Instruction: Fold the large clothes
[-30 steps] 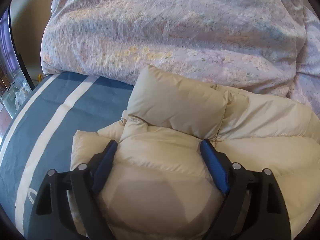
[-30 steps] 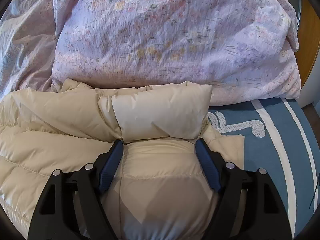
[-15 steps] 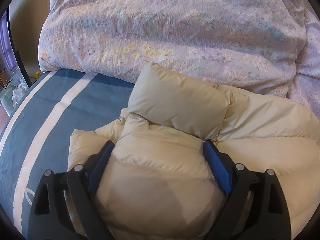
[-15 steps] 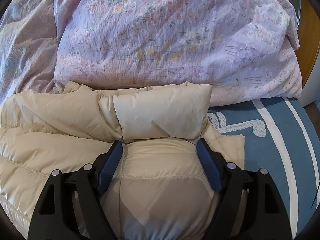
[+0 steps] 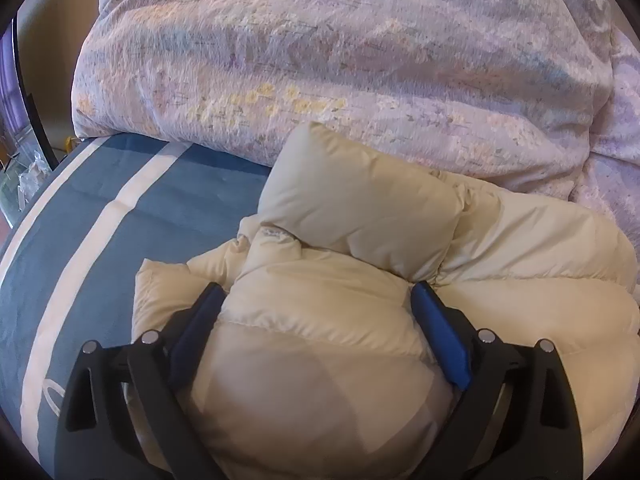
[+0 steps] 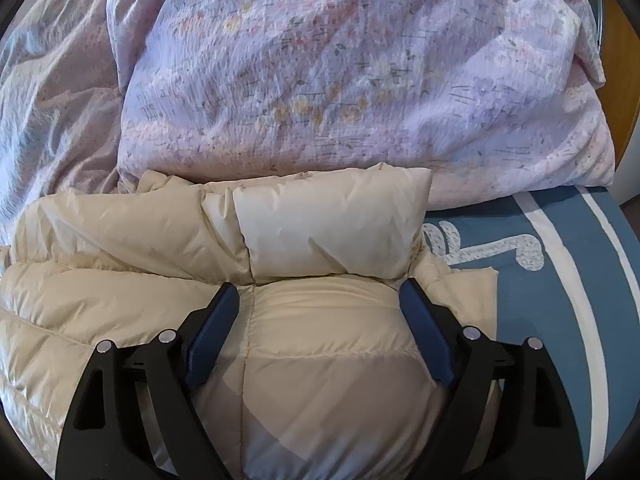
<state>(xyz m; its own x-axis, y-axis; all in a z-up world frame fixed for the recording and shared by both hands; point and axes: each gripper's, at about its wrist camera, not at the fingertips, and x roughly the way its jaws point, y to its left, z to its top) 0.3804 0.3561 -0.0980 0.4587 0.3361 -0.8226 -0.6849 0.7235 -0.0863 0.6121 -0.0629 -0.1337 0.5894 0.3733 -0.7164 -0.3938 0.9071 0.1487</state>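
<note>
A cream down jacket (image 5: 520,248) lies bunched on the bed, with a folded puffy panel (image 5: 360,200) on top at the far side. My left gripper (image 5: 316,286) straddles a thick roll of the jacket near its left end. Its jaws are opening, and the padding still swells between the blue pads (image 5: 440,336). In the right wrist view the same jacket (image 6: 332,232) fills the lower half. My right gripper (image 6: 318,284) straddles its right end. Those jaws are opening too, with the quilted roll between them and filling the gap.
A big lilac floral duvet (image 5: 320,60) is heaped right behind the jacket, also in the right view as the duvet (image 6: 340,80). The blue bedcover with white stripes (image 5: 80,240) shows left of the jacket and at the right as the bedcover (image 6: 560,300). A wooden panel (image 6: 624,60) stands far right.
Both grippers' jaws have spread wider around the jacket roll, and the padding has puffed out to fill the gap. Neither hand has shifted.
</note>
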